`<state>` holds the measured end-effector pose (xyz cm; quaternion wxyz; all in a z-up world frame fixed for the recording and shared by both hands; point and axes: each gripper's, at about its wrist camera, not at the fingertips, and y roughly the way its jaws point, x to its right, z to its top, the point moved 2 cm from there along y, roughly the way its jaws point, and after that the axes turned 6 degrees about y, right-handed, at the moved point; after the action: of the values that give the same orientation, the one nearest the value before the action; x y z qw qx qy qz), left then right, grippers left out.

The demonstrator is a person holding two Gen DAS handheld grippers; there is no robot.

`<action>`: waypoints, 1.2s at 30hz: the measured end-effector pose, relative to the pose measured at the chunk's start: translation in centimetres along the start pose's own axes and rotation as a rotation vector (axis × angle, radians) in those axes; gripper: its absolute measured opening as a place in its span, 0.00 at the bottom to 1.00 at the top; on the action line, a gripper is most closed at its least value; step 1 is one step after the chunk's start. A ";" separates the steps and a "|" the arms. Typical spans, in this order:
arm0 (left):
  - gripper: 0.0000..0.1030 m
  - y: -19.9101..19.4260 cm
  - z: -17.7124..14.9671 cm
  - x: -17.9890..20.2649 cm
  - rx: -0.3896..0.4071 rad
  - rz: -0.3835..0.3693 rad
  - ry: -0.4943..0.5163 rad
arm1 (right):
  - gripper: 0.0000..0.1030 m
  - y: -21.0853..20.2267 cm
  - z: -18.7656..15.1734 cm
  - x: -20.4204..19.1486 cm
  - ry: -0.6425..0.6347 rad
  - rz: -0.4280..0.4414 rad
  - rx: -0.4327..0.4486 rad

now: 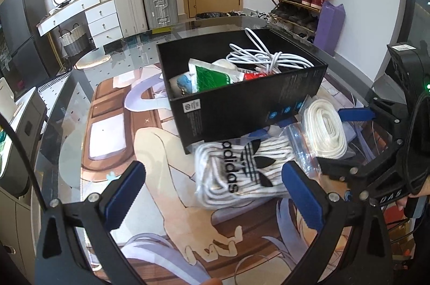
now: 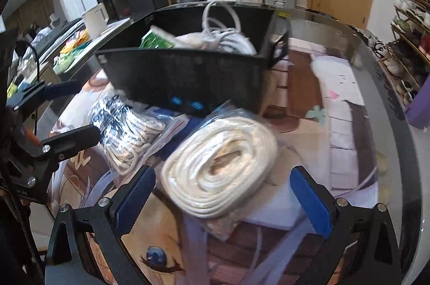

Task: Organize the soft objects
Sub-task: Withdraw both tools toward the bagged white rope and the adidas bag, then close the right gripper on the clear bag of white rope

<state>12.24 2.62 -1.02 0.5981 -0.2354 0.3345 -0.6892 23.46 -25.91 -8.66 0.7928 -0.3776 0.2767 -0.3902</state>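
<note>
Hovering over the glass-topped desk (image 1: pixel 80 86), left gripper (image 1: pixel 212 188) has jaws wide, nothing between the blue pads. Just ahead of it lies a clear bag of white cord (image 1: pixel 236 177) printed with an Adidas logo, flat on the desk and touching the near lower corner of the black box (image 1: pixel 242 107).

Right gripper (image 2: pixel 223 191) also has jaws wide, holding nothing. A coil of cream rope (image 2: pixel 220 166) in a clear plastic wrap sits between and slightly beyond its pads; whether either pad touches the wrap cannot be told, and this view is blurred. In the left wrist view the same coil (image 1: pixel 325 132) lies to the right of the logo bag, just beside the box's near wall.

Black box is open-topped and already loaded: a tangle of white cable (image 1: pixel 266 56) toward the far side, a green-and-white packet (image 1: pixel 212 75), a blue soft item (image 1: pixel 185 82) at the near-left corner, something red (image 1: pixel 254 76) beside the packet.

More clear zip bags (image 1: pixel 298 134) lie between the two rope bundles. Printed anime mat (image 1: pixel 150 150) shows under the glass.
</note>
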 end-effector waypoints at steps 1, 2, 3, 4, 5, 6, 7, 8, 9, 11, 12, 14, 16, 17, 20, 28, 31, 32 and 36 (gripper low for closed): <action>0.99 0.0 0.0 0.0 0.000 -0.001 0.002 | 0.99 0.1 0.0 -0.2 -0.009 -0.008 0.004; 0.99 0.0 -0.1 0.1 -0.002 -0.004 0.005 | 0.99 0.2 0.1 -0.3 -0.013 -0.008 0.002; 0.99 0.1 -0.1 0.2 -0.004 -0.006 0.008 | 0.99 0.2 0.0 -0.5 -0.013 -0.009 0.003; 0.99 0.2 -0.1 0.2 -0.007 -0.008 0.011 | 0.99 0.2 0.1 -0.6 -0.011 -0.010 0.003; 0.99 0.2 -0.1 0.3 -0.010 -0.009 0.014 | 0.99 0.3 0.1 -0.5 -0.009 -0.012 0.002; 0.99 0.3 -0.2 0.3 -0.013 -0.009 0.016 | 0.99 0.3 0.1 -0.5 -0.006 -0.017 0.003; 0.99 0.4 -0.3 0.3 -0.018 -0.008 0.018 | 0.99 0.3 0.1 -0.4 -0.002 -0.020 0.003; 0.99 0.4 -0.3 0.4 -0.021 -0.007 0.020 | 0.99 0.3 0.1 -0.1 0.007 -0.021 0.003; 0.99 0.5 -0.4 0.3 -0.026 -0.006 0.022 | 0.99 0.3 0.1 0.2 0.014 -0.023 0.002; 0.99 0.4 -0.3 0.3 -0.028 -0.005 0.022 | 0.99 0.1 0.1 1.1 0.025 -0.028 -0.004; 0.99 0.5 -0.3 0.2 -0.028 -0.006 0.021 | 0.99 0.0 0.1 1.7 0.032 -0.029 -0.010; 0.99 0.5 -0.3 0.2 -0.029 -0.006 0.019 | 0.99 -0.2 0.1 2.6 0.046 -0.036 -0.013; 0.99 0.5 -0.2 0.1 -0.029 -0.007 0.017 | 0.99 -0.4 0.2 3.6 0.077 -0.036 -0.008; 0.99 0.5 -0.2 0.1 -0.028 -0.008 0.016 | 0.99 -0.5 0.2 3.8 0.088 -0.033 -0.005; 0.99 0.5 -0.2 0.1 -0.029 -0.008 0.017 | 0.99 -0.6 0.3 3.9 0.102 -0.037 0.007; 0.99 0.8 -0.1 0.6 -0.038 -0.017 0.023 | 0.99 0.1 1.5 3.0 0.114 -0.071 0.019; 0.99 0.8 -0.1 0.6 -0.038 -0.018 0.022 | 0.99 0.6 1.4 2.9 0.100 -0.115 0.000; 0.99 0.9 -0.1 0.7 -0.038 -0.018 0.022 | 0.99 0.7 1.3 3.0 0.095 -0.123 -0.011; 0.99 0.9 -0.2 0.7 -0.039 -0.018 0.022 | 0.99 0.3 0.6 4.0 0.066 -0.119 -0.035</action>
<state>12.59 1.91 -1.86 0.5834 -0.2424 0.3522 -0.6905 26.18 -28.86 -9.17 0.7520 -0.3941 0.2867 -0.4439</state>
